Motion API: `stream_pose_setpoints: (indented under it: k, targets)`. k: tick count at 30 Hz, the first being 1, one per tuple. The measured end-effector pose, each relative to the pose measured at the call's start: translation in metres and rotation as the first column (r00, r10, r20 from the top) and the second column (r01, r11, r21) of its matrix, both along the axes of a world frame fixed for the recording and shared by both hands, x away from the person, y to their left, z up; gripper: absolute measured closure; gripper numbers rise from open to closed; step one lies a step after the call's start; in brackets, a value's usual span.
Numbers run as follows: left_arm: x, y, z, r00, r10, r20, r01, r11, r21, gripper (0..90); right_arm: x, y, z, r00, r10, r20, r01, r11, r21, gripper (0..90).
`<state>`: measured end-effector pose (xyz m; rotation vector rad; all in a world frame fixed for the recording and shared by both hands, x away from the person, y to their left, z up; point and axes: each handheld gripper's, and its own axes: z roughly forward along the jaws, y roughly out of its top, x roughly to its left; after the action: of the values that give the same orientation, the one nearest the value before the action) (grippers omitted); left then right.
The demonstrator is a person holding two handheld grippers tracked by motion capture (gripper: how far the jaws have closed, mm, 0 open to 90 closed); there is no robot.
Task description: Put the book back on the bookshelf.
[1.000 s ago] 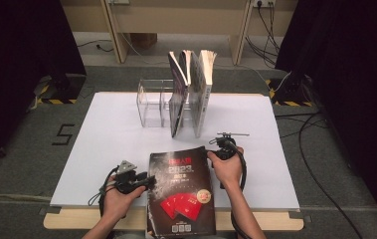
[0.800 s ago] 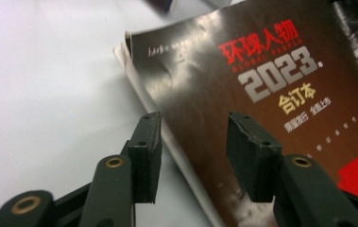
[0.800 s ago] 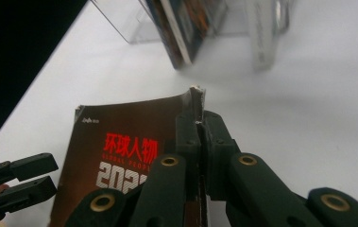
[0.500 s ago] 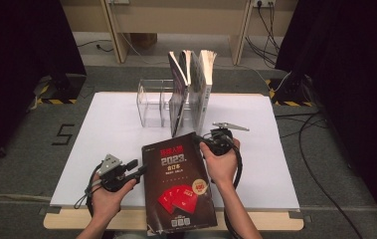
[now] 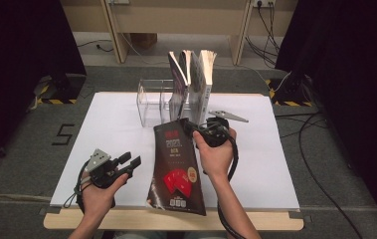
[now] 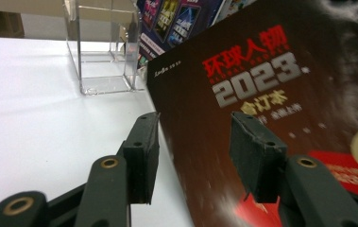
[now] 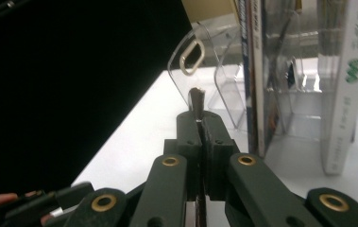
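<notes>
Right gripper [image 5: 192,128] is pinching the magazine's [image 5: 176,169] top edge, holding it tilted over the table [image 5: 111,129] — left gripper [image 5: 129,163] is sitting spread, empty, just left of it. One magazine, three books [image 5: 192,82] standing in the rack [image 5: 151,102].

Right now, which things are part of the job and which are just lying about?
In play: dark red-and-black 2023 magazine, clamped in the right gripper; clear acrylic divider rack; left gripper, jaws open.
Bystanders: upright books in the rack; black cables on the floor.
</notes>
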<state>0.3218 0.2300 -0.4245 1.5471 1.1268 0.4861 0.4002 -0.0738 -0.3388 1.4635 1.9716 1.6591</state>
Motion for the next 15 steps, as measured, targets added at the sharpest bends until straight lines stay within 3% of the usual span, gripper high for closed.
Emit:
stream_pose_setpoints:
  k: [2,9,15]
  targets:
    - [-0.001,-0.001,0.003,1.0,-0.005,0.006,0.005,1.0,-0.002,52.4,-0.001,0.006,0.004,0.9996,-0.008,0.028,0.009,1.0,-0.021,88.0]
    - [-0.004,-0.006,0.011,0.9996,-0.029,0.009,0.029,0.9995,-0.013,52.4,-0.001,0.019,0.015,0.9968,-0.022,0.076,0.022,1.0,0.003,88.0]
    - [-0.006,-0.02,0.029,0.997,-0.074,0.023,0.075,0.9968,-0.03,52.2,0.001,0.033,0.021,0.994,-0.038,0.102,0.037,0.999,0.016,88.0]
